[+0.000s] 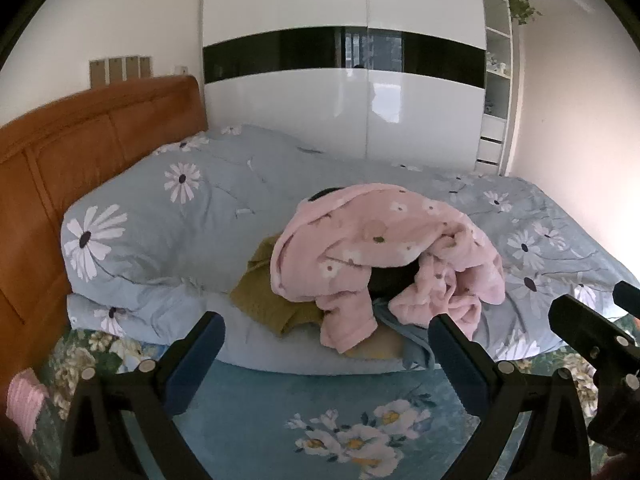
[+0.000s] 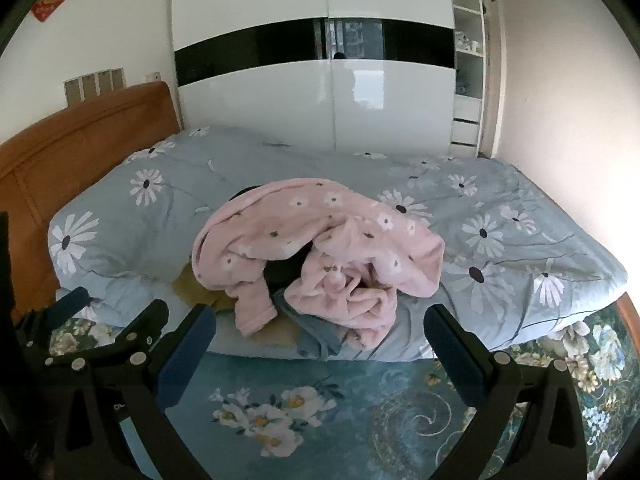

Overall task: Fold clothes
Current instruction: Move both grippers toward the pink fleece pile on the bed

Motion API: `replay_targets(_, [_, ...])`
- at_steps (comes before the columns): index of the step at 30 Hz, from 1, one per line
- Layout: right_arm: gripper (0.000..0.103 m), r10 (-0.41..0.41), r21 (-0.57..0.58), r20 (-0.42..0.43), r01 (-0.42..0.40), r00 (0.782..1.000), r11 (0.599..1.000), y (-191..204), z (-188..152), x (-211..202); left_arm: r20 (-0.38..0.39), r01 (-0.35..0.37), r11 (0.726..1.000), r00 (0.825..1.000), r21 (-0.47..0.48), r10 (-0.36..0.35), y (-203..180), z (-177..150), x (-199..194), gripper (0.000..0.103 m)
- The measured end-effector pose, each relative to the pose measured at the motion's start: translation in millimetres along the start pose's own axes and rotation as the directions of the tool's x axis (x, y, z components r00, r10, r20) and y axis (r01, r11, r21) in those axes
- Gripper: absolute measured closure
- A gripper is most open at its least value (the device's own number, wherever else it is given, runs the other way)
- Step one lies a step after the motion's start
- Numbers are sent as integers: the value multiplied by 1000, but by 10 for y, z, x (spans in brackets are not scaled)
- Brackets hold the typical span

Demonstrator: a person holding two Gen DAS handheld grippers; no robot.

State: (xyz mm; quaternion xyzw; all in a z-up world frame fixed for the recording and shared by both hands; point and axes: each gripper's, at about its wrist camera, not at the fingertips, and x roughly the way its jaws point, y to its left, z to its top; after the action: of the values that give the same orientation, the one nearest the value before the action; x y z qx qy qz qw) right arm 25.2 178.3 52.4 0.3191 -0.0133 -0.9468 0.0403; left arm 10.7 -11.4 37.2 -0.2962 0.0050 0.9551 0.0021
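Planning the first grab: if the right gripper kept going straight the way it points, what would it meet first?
Probably the pink garment atop the clothes pile. The right gripper is open and empty, short of the pile; depth is hard to judge.

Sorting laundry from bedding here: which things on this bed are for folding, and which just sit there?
For folding: pink floral garment; olive-green garment; blue-grey garment; a dark piece under the pink.

Just there: daisy-print duvet; floral bedspread; headboard; wardrobe.

fluffy pink fleece garment (image 1: 384,248), glossy white wardrobe (image 1: 344,112), matt orange wooden headboard (image 1: 92,136).
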Motion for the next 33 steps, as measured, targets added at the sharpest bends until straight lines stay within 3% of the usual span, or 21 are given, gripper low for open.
replay_targets(15, [0, 24, -22, -2, -24, 1000, 999, 6, 108, 144, 56, 24, 999, 998, 20, -25, 47, 93, 67, 0])
replay_targets(19, [0, 31, -31, 1, -31, 1000, 999, -18, 155, 261, 39, 78, 996, 996, -32, -77, 132, 148, 198, 0])
replay_targets(33, [0, 54, -90, 14, -53, 998, 995, -105, 308, 845, 36, 49, 995, 998, -86, -46, 255, 261, 800, 0])
